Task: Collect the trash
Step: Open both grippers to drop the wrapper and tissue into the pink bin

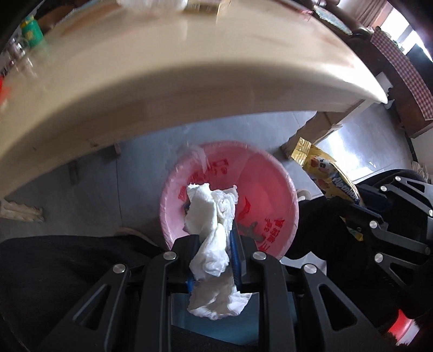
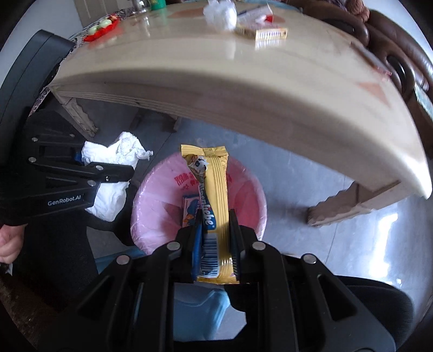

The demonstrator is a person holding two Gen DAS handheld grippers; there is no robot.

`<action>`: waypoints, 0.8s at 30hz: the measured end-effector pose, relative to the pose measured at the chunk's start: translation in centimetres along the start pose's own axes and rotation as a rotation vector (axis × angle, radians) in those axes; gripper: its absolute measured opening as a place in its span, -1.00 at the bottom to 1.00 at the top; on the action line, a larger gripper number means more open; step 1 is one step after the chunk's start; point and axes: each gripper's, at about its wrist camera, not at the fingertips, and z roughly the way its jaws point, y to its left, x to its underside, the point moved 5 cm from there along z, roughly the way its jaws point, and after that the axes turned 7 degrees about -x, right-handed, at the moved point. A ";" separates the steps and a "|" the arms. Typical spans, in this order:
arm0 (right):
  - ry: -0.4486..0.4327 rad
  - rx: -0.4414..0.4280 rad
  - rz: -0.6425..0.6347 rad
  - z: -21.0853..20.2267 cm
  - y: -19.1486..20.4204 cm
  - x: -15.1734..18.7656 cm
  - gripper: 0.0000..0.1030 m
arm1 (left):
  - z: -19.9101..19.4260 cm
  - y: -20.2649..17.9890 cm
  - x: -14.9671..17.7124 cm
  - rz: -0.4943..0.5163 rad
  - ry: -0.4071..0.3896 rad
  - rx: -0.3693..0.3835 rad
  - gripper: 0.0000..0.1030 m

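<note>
My left gripper (image 1: 213,238) is shut on a crumpled white tissue (image 1: 211,216) and holds it over the bin (image 1: 270,189), which is lined with a pink bag and stands on the floor below the table edge. In the right wrist view the tissue (image 2: 113,157) hangs in the left gripper (image 2: 130,170) just left of the bin (image 2: 254,195). My right gripper (image 2: 215,219) is shut on a yellow snack wrapper (image 2: 215,189) above the bin. A small pink packet (image 2: 189,208) lies inside the bin. The wrapper also shows in the left wrist view (image 1: 324,170).
The beige table (image 2: 243,89) curves above the bin. On it lie a crumpled white tissue (image 2: 219,13), a gold box (image 2: 270,33), a red-and-white packet (image 2: 257,13) and a red tray (image 2: 100,27). A table leg (image 2: 351,200) stands right of the bin.
</note>
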 end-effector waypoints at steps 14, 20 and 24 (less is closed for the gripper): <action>0.137 -0.021 0.068 9.1 -0.2 1.5 -0.64 | 8.9 0.9 0.7 -0.073 0.200 0.043 -0.60; 0.195 -0.001 0.068 12.4 -0.8 2.0 -0.64 | 11.7 1.3 0.9 -0.102 0.257 0.059 -0.60; 0.222 -0.023 0.092 13.8 -0.9 1.8 -0.64 | 12.7 1.2 0.5 -0.121 0.260 0.071 -0.60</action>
